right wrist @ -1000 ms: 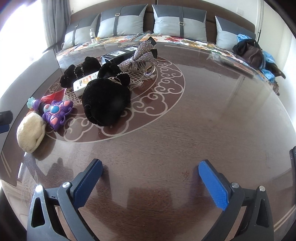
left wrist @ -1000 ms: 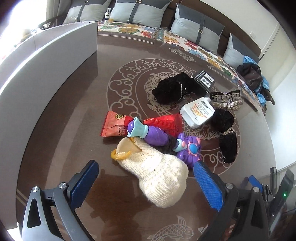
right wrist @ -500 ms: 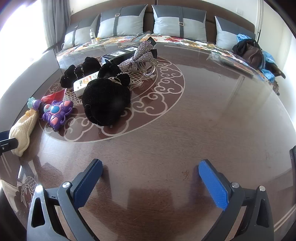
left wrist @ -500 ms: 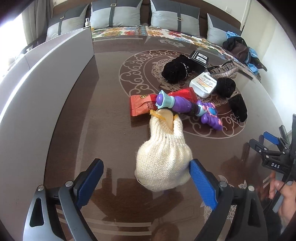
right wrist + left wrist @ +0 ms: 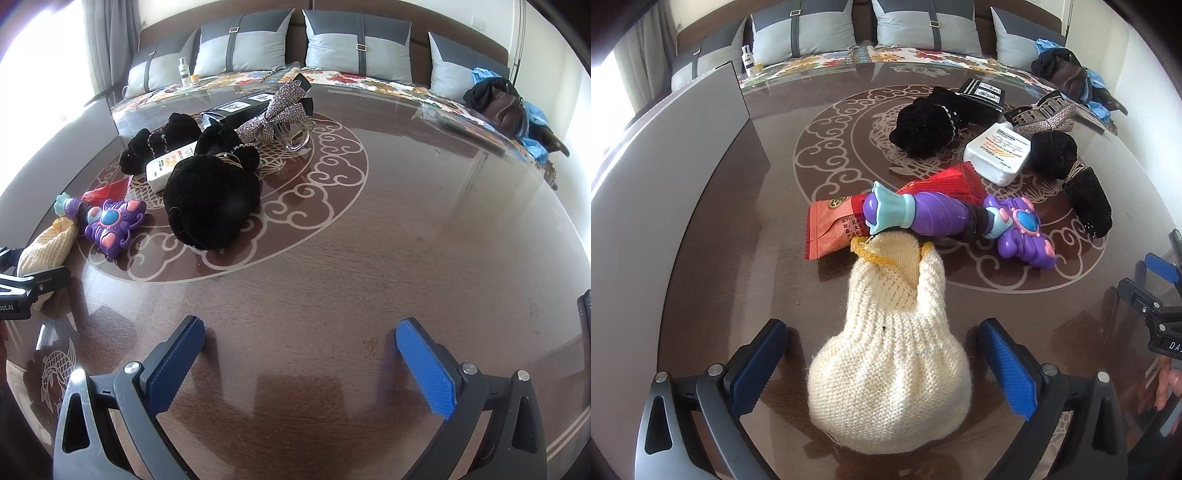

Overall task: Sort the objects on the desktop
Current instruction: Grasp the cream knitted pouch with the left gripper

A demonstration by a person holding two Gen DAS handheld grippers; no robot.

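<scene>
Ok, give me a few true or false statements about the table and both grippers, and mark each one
1. The left gripper is open, its fingers on either side of the cream knit pouch. True.
2. The right gripper is shut on the black pom-pom. False: it is open over bare table, holding nothing.
3. The purple toy lies partly on the red packet. True.
4. The white bottle stands upright. False: it lies on its side.
5. The pouch's yellow-edged mouth points towards the toy. True.
</scene>
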